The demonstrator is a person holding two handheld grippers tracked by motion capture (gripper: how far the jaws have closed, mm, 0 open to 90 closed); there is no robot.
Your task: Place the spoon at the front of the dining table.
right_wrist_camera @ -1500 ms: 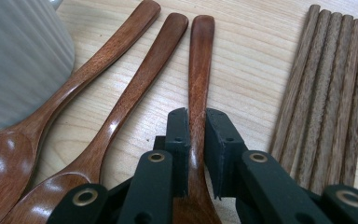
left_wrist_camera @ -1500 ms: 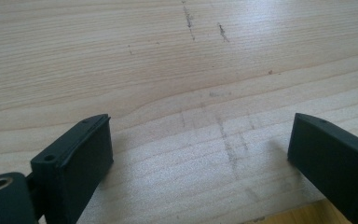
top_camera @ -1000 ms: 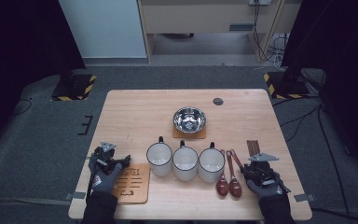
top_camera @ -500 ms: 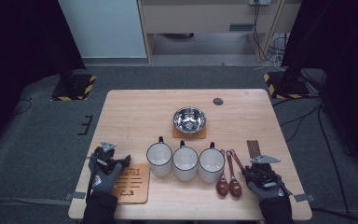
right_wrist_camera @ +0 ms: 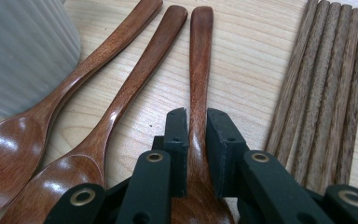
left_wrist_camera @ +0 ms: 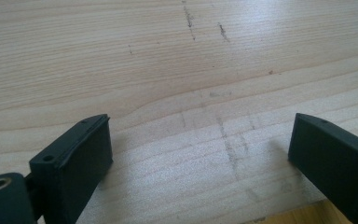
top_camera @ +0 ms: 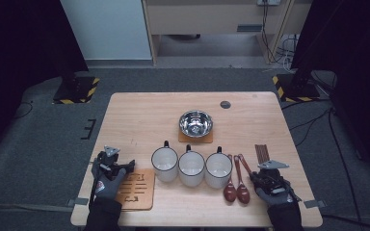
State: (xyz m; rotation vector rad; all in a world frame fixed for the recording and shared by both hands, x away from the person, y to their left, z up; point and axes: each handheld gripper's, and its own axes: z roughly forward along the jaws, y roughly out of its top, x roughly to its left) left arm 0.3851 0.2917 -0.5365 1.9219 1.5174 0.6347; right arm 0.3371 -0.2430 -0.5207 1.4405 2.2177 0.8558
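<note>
My right gripper [right_wrist_camera: 196, 116] rests at the table's front right [top_camera: 266, 177]. Its jaws have just been closing and now press on the handle of a brown wooden spoon [right_wrist_camera: 200, 56] lying flat on the table. Two more wooden spoons [right_wrist_camera: 121, 93] lie just left of it, bowls toward me [top_camera: 236, 190]. A bundle of dark chopsticks [right_wrist_camera: 328, 79] lies to its right. My left gripper [left_wrist_camera: 200, 135] hovers low over bare wood at the front left [top_camera: 118, 162], jaws wide apart with nothing between them.
Three white mugs [top_camera: 191, 167] stand in a row at the front centre. A steel bowl [top_camera: 195, 123] sits on a small coaster behind them. A slotted wooden trivet [top_camera: 136, 188] lies beside my left hand. The light wood table [top_camera: 139, 115] has free room at the back.
</note>
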